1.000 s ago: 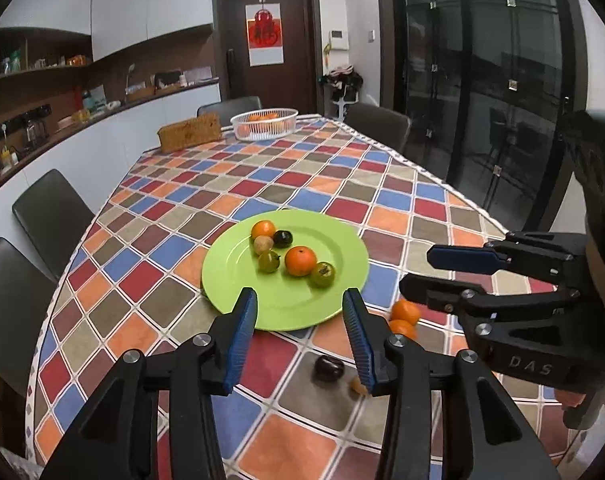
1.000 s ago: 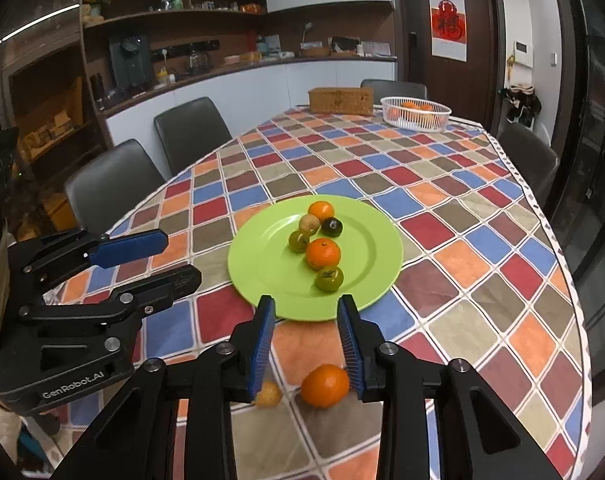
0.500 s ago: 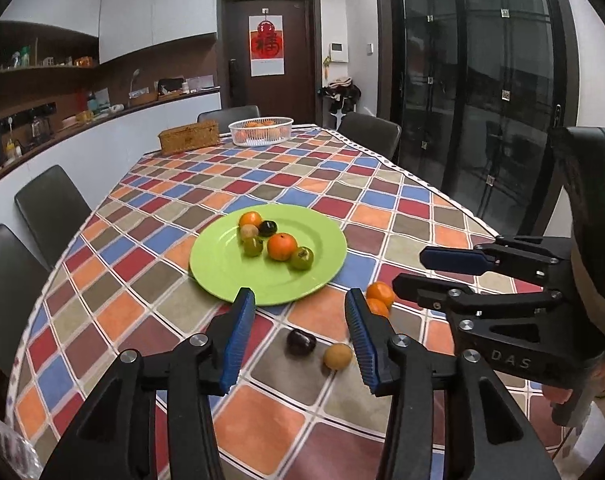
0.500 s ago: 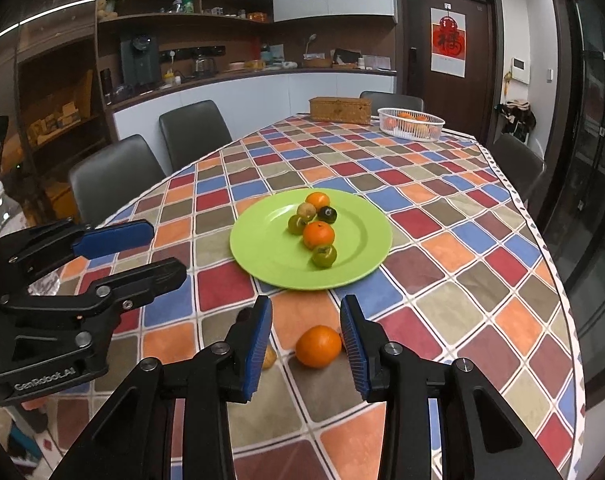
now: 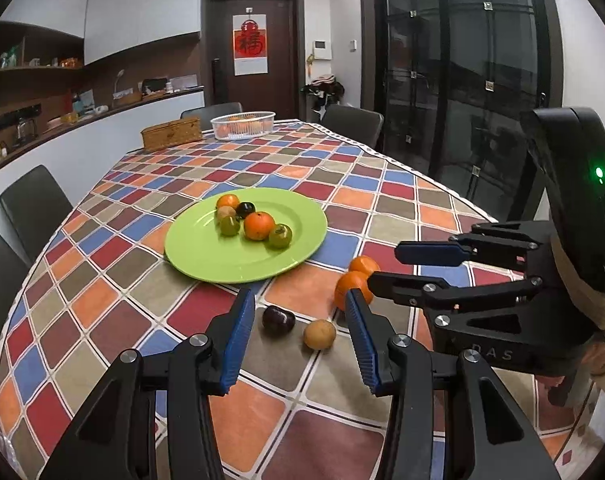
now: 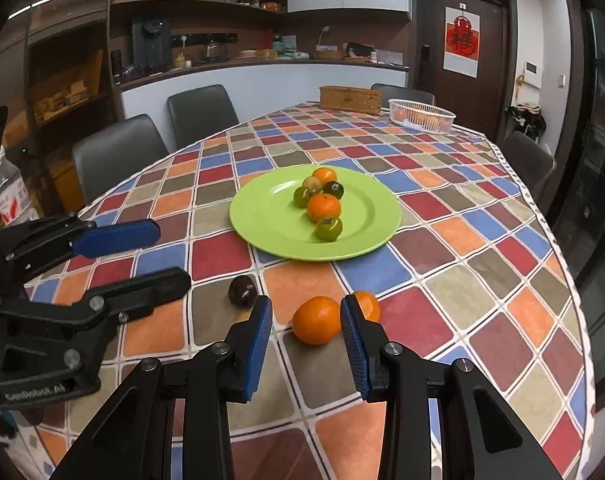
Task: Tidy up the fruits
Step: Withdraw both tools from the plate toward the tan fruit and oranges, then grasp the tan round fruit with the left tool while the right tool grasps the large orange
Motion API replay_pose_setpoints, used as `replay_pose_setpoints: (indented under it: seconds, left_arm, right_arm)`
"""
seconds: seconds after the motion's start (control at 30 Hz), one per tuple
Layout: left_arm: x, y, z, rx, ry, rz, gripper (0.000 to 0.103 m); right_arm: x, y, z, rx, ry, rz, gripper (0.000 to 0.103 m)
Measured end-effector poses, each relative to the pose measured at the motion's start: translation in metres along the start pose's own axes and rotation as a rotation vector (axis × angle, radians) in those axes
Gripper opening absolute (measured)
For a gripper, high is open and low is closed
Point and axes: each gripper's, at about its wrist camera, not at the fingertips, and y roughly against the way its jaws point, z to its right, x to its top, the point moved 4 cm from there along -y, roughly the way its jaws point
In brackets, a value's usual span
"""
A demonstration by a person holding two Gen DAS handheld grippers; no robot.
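I'm lining up pickups: right gripper [image 6: 305, 332] open, empty, an orange [image 6: 317, 320] just ahead between its jaws; left gripper [image 5: 298, 338] open over the dark plum [image 5: 278, 320]. Next: lower and close.

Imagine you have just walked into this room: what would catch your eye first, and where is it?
First the lime-green plate at the middle of the checked tablecloth, holding six small fruits bunched together. Next, the loose fruit on the cloth in front of it: two oranges, a dark plum and a small tan fruit. Low over them hang the left gripper and the right gripper, both empty.
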Motion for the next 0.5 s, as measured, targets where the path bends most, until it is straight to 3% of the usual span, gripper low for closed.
replay_pose_setpoints:
  seconds: [0.23, 0.5]
  left_arm:
    - [-0.01, -0.009, 0.009, -0.018, -0.034, -0.021, 0.046]
    - [-0.02, -0.022, 0.014, -0.037, -0.072, -0.062, 0.046]
  right_arm:
    - [-0.009, -0.007, -0.003, -0.013, 0.064, -0.009, 0.036]
    - [-0.012, -0.011, -0.011, -0.056, 0.288, -0.008, 0.036]
